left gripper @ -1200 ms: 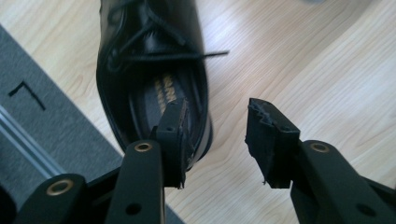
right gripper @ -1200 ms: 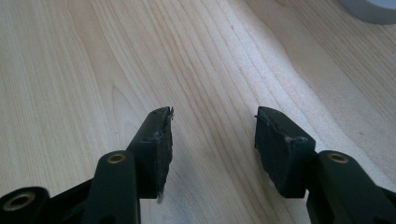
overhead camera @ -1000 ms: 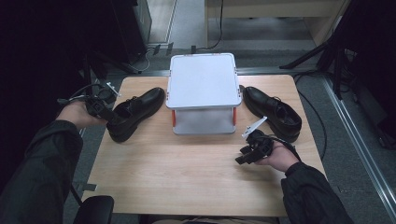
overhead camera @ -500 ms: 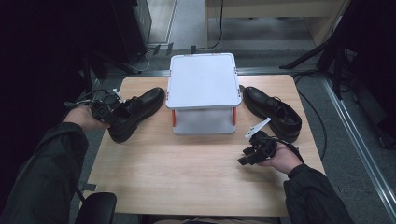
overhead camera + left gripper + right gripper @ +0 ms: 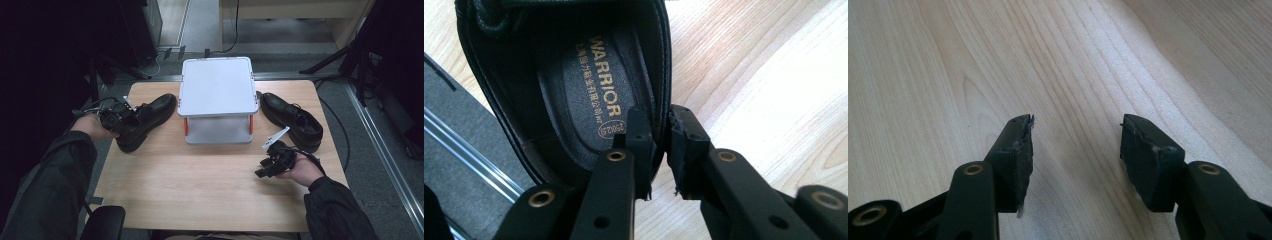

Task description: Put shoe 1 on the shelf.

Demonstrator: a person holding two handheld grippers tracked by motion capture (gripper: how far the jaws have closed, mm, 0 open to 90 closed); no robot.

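Black leather marks both shoes on the counter (image 5: 200, 185): from above, the left shoe (image 5: 145, 120) lies left of the white box (image 5: 217, 92), its mate (image 5: 295, 120) right of it. The left gripper (image 5: 659, 145) has just been closing its jaws on that left shoe's heel wall (image 5: 659, 75), one inside, one outside; hold firm and lift straight. The right gripper (image 5: 1075, 150) hangs open over bare wood.

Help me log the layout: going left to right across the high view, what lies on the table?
Left tool clamped on the black leather shoe → white lidded plastic box → right tool → second black leather shoe.
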